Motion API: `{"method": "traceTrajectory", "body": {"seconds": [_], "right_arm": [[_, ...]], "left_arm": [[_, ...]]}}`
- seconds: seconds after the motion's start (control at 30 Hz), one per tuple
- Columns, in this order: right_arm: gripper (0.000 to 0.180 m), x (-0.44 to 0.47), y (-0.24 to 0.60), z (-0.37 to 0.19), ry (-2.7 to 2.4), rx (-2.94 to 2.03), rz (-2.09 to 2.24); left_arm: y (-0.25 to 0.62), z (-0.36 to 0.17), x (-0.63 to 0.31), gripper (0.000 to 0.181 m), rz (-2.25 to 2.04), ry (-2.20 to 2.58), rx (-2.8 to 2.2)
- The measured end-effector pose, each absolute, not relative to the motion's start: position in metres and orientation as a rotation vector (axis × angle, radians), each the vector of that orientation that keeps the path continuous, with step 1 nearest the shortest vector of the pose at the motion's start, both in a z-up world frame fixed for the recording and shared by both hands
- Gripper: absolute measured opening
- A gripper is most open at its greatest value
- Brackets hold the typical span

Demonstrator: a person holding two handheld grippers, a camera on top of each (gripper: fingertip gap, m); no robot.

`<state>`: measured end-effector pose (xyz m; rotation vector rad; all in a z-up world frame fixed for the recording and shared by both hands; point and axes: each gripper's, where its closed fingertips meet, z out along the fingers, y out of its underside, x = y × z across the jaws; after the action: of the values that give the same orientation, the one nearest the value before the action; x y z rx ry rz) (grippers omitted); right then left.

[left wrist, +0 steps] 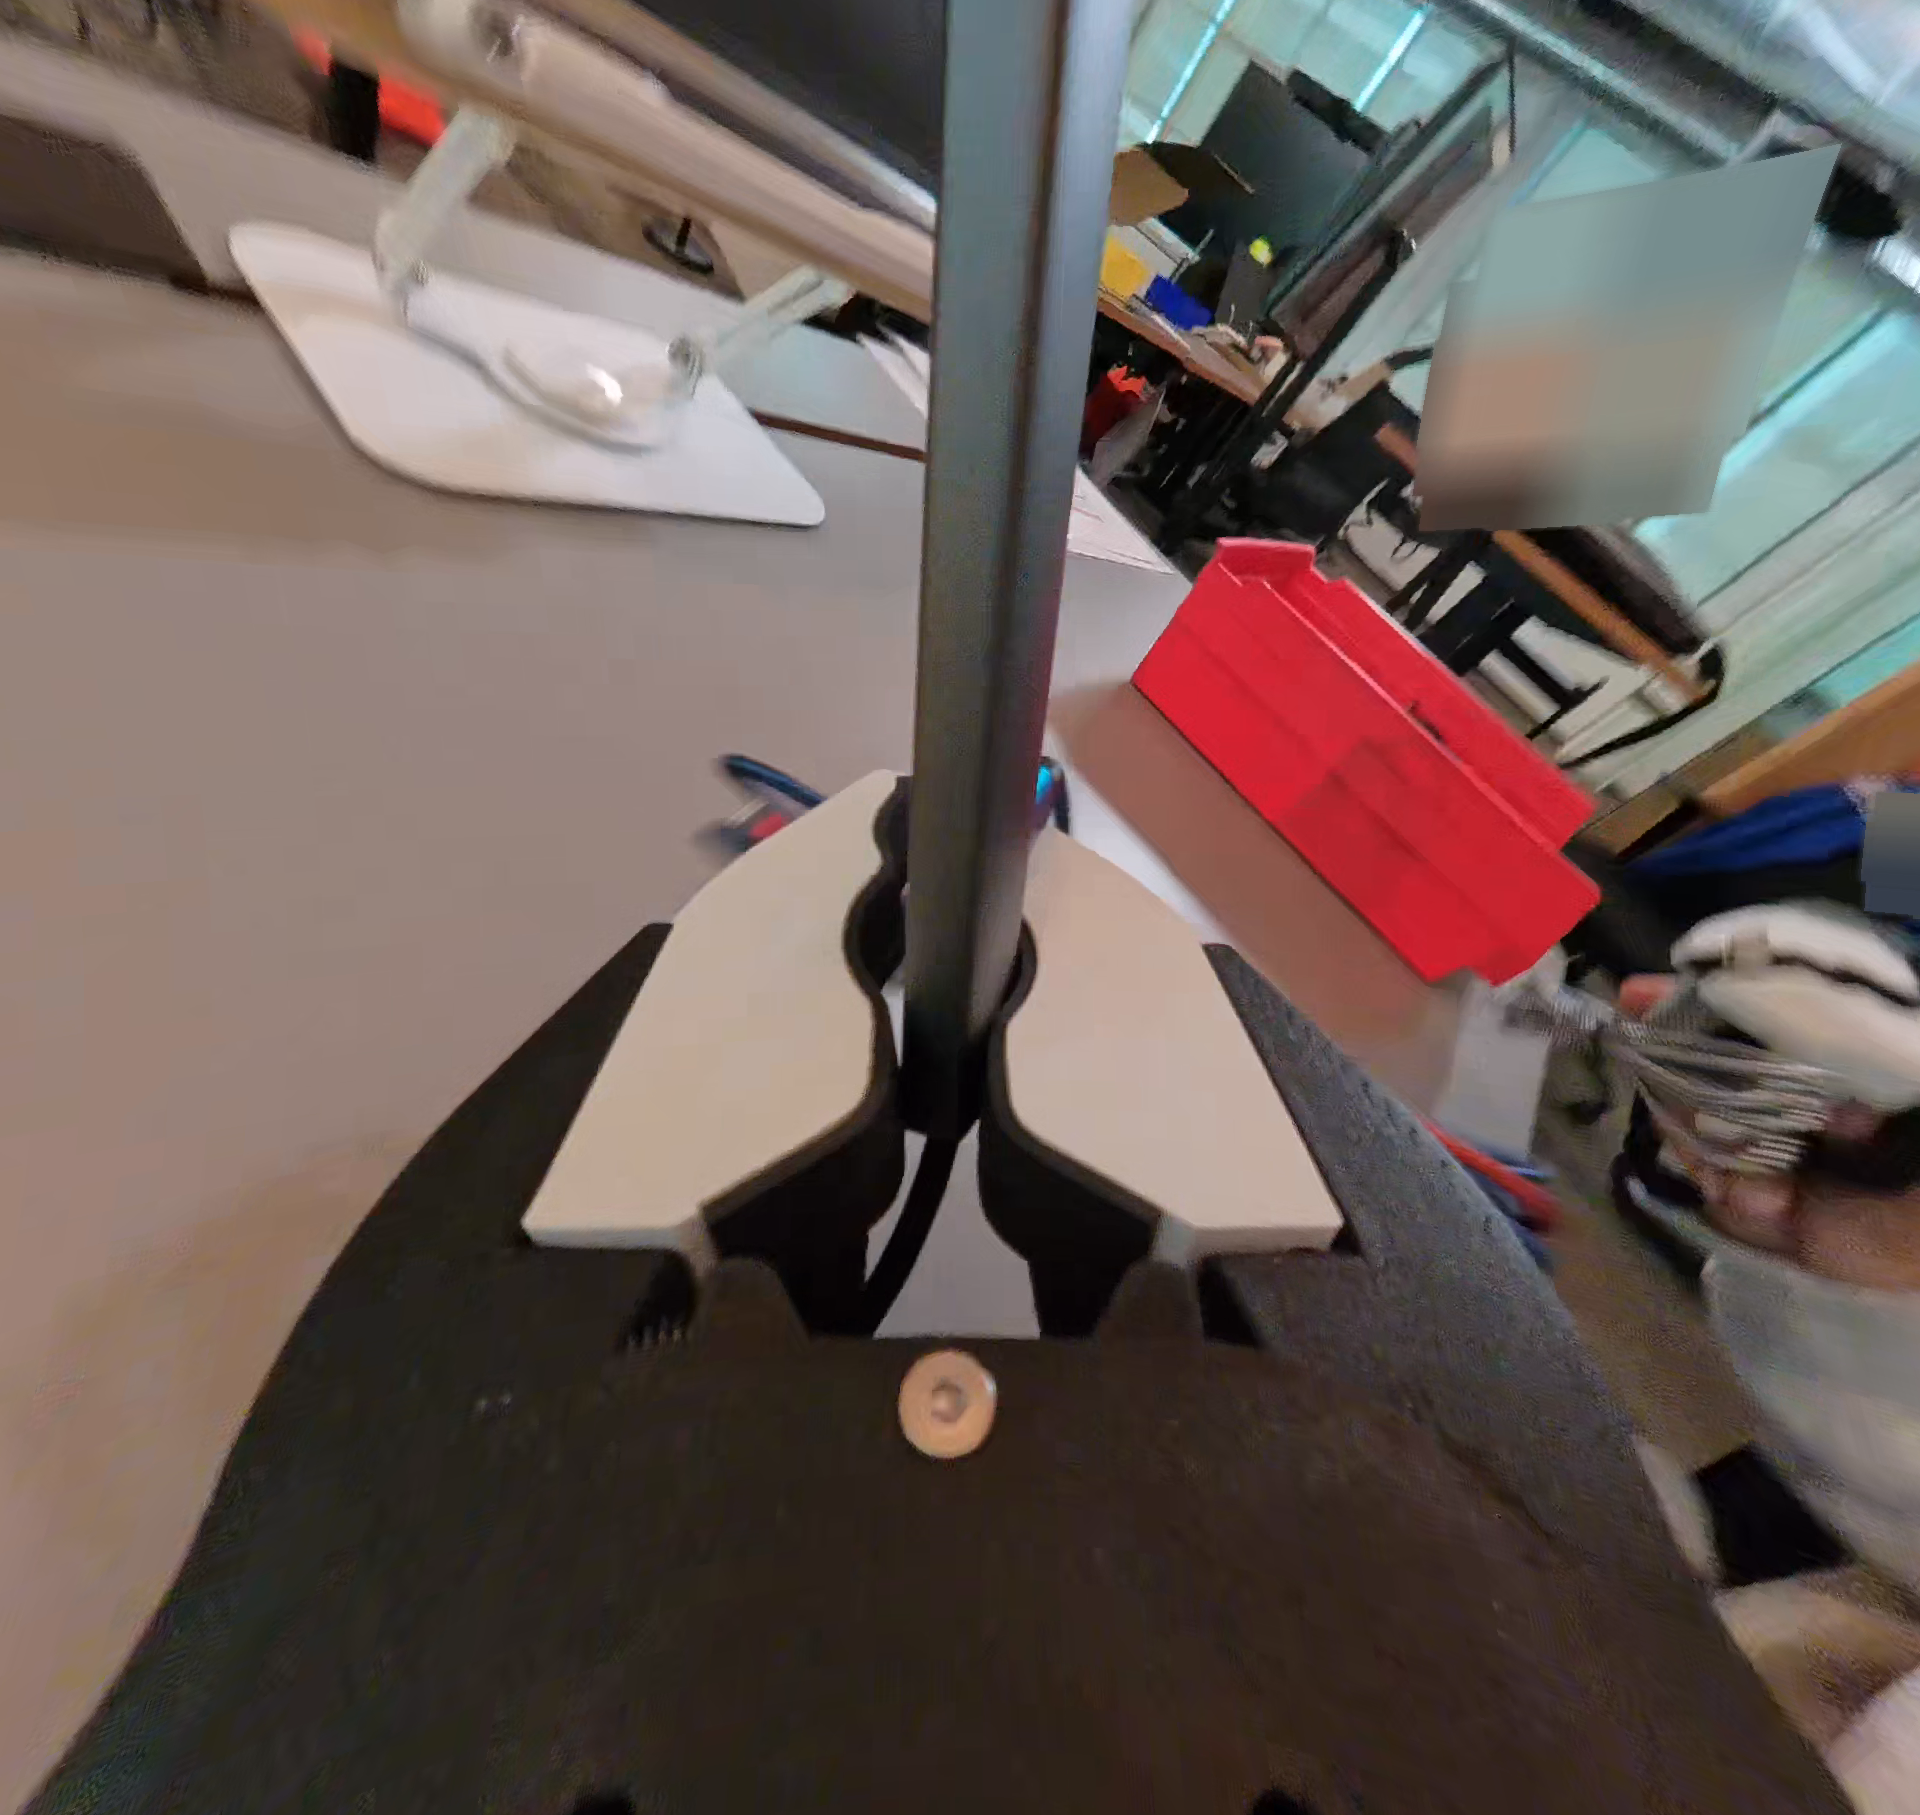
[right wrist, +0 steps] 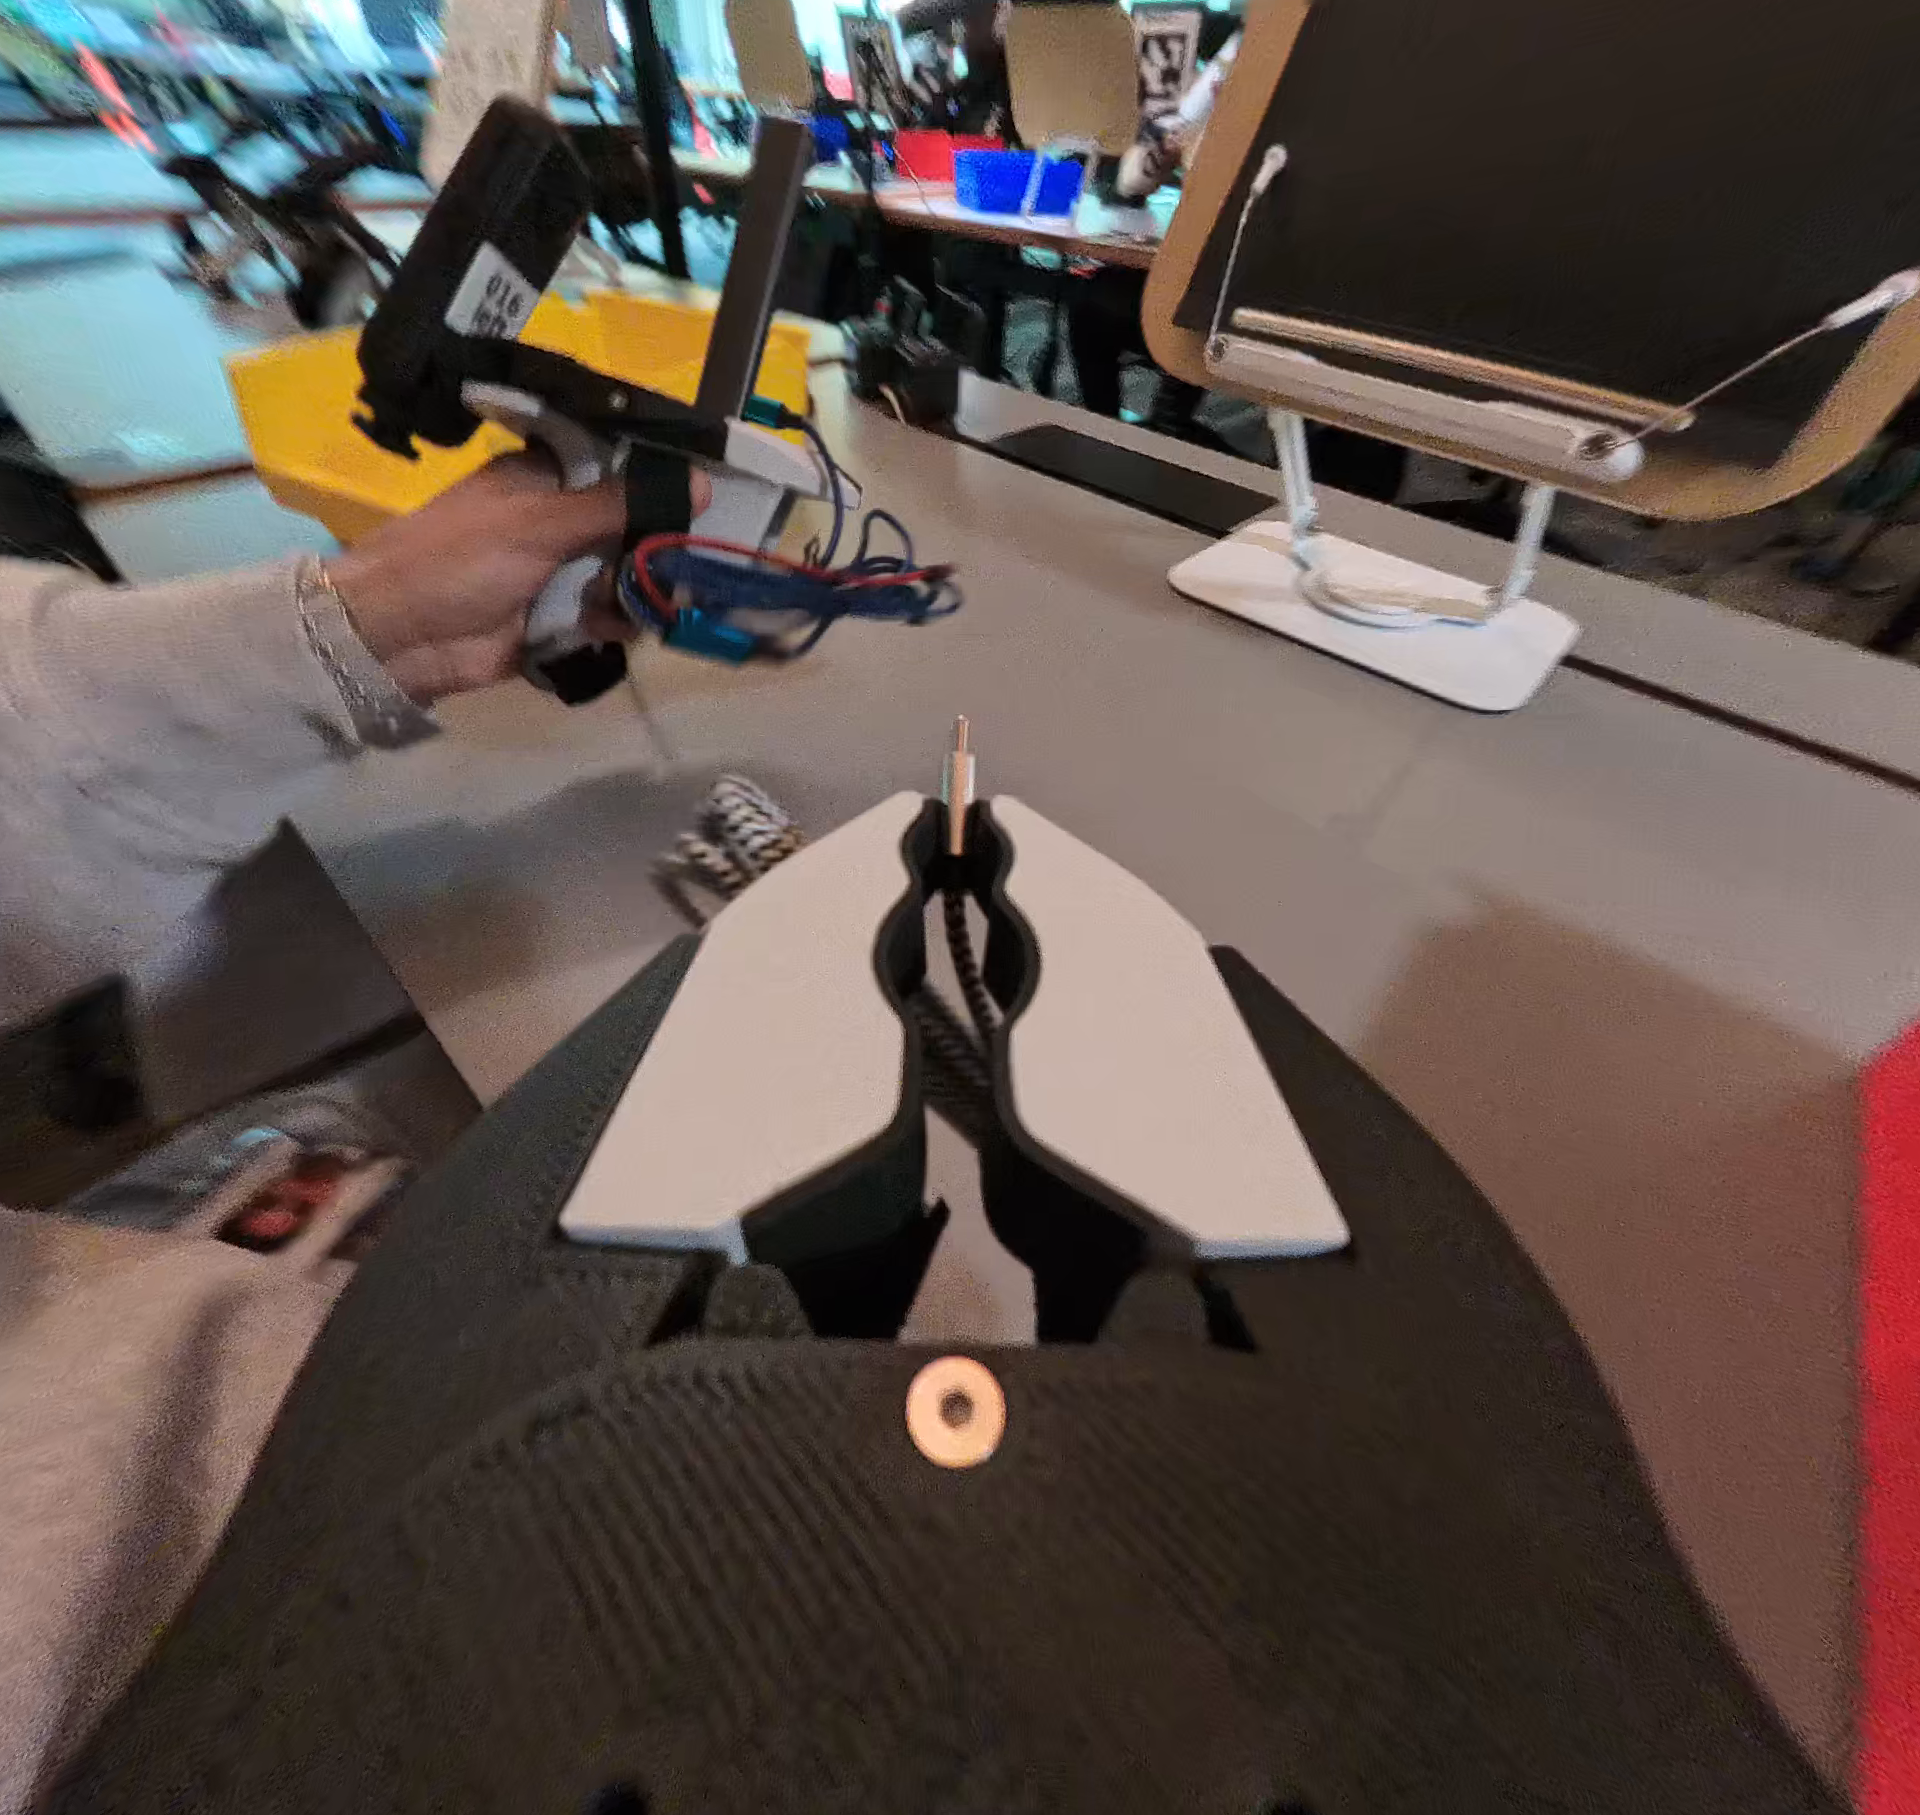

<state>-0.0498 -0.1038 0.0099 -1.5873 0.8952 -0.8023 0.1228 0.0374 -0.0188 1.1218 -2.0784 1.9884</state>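
My left gripper is shut on a thin dark grey slab, seen edge-on and standing up out of the jaws. A black cord runs down between the fingers below it. In the right wrist view a hand holds that left gripper above the table with the slab upright. My right gripper is shut on a black-and-white braided cable, and its metal plug pokes forward past the fingertips. The rest of the cable lies coiled on the grey table.
A stand with a white base carries a dark tablet-like board at the far right; it also shows in the left wrist view. A red bin sits at the table edge. A yellow bin stands behind the left gripper.
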Motion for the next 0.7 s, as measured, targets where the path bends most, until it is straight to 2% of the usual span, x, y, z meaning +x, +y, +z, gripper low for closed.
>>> {"method": "traceTrajectory", "body": {"seconds": [0.03, 0.23, 0.5, 0.6, 0.7], "right_arm": [[0.006, -0.044, -0.107, 0.013, 0.909, -1.538, -0.739], [0.006, -0.038, -0.146, 0.053, 0.898, -1.268, -0.698], [0.006, -0.077, -0.239, 0.137, 0.771, -1.149, -1.328], [0.006, -0.085, -0.287, 0.136, 0.792, -1.179, -1.567], [0.006, -0.071, -0.338, 0.092, 0.927, -1.304, -1.599]], "left_arm": [[0.035, -0.015, 0.118, 0.012, 2.002, -2.153, 1.077], [0.016, -0.016, 0.101, 0.010, 2.011, -2.215, 0.934], [0.004, -0.026, 0.093, 0.011, 1.985, -2.180, 0.899], [-0.002, -0.026, 0.088, 0.014, 1.982, -2.166, 0.877], [-0.008, -0.029, 0.082, 0.012, 1.959, -2.170, 0.854]]}}
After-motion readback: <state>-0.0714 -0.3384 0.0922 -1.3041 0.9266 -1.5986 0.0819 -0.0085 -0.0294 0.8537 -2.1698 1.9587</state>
